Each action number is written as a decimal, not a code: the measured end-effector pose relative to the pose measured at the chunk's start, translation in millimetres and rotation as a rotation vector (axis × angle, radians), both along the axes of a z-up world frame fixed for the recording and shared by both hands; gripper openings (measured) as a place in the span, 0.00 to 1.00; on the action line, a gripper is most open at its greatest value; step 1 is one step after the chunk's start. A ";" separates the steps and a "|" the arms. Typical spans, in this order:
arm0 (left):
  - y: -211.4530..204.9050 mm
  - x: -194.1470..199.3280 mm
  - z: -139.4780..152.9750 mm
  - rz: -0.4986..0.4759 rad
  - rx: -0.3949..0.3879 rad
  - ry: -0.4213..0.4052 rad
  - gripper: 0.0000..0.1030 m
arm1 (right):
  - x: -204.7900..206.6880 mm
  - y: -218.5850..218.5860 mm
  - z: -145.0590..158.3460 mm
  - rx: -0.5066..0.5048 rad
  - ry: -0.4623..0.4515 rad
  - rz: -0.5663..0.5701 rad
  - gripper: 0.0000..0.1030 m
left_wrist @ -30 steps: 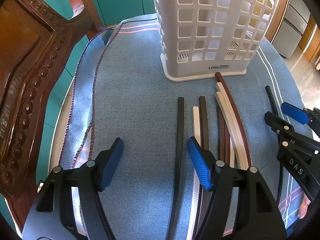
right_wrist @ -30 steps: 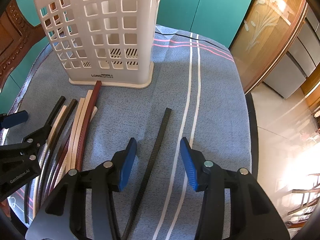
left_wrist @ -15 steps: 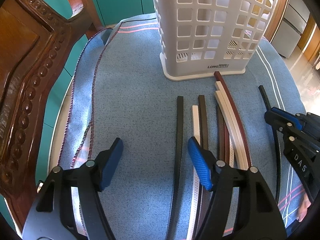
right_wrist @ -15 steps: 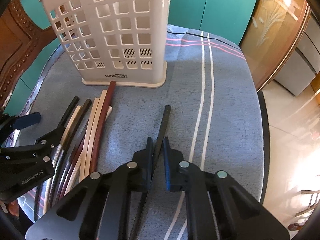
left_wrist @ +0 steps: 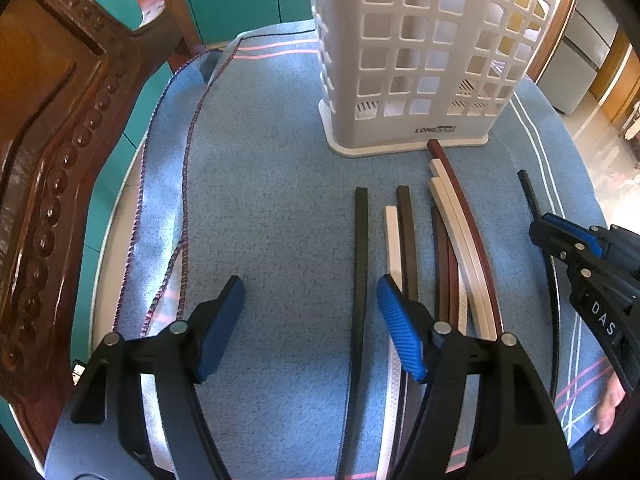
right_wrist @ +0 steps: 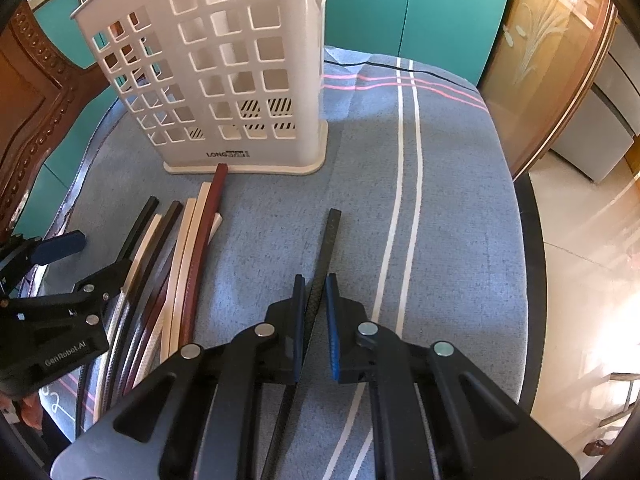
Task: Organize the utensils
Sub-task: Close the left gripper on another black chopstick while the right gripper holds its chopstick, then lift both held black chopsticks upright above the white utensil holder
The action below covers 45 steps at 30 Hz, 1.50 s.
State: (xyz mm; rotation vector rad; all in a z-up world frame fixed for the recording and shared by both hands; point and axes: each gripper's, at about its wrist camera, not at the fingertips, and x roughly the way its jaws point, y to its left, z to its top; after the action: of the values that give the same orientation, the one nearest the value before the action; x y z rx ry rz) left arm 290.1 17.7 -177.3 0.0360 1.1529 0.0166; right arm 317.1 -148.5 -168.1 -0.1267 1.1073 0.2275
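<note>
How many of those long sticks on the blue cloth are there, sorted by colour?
Black sticks: 2
White or cream sticks: at least 3
Brown or maroon sticks: at least 4
Total: at least 9; they overlap, so some may be hidden.

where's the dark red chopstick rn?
In the right wrist view the dark red chopstick lies on the blue cloth, left of centre, outermost right of the loose bundle, far tip touching the white basket base. No tool holds it.
</note>
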 end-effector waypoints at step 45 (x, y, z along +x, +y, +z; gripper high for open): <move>-20.8 2.7 6.0 -0.040 -0.059 -0.022 0.07 | -23.8 23.6 -1.2 -0.025 -0.052 -0.009 0.08</move>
State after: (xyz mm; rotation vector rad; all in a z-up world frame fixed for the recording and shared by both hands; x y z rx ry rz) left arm 292.8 -3.1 -171.3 0.0063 1.1299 -0.0526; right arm 293.3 -124.9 -169.3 -0.1496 1.0586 0.2017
